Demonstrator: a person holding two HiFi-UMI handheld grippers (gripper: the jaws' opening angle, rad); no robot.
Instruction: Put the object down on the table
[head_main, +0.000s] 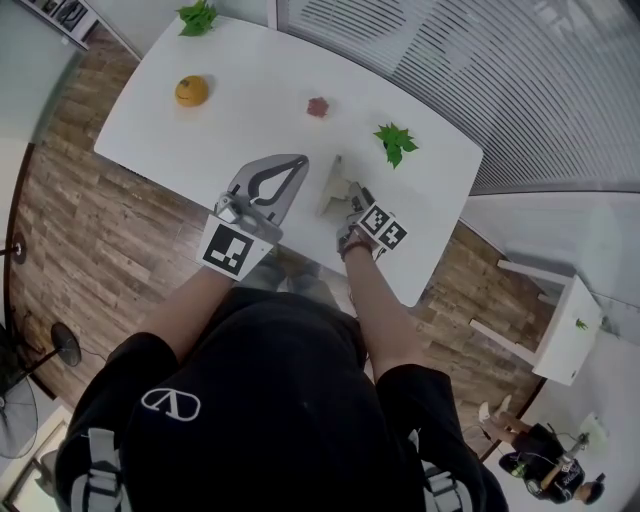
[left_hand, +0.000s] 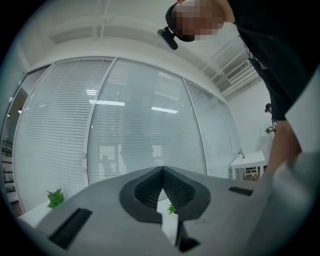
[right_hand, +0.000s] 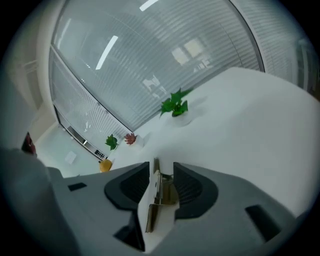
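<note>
My right tongs (right_hand: 161, 172) are clamped on the thin pale folded piece (right_hand: 149, 210) at the near side of the bench (head_main: 250, 100), so I judge lowering and release remain, while my left tongs (left_hand: 162, 172) sit closed, empty.

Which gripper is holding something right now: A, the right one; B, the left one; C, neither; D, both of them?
A: the right gripper has a thin pale object clamped between its jaws, while the left gripper has its jaw tips together with nothing between them.
</note>
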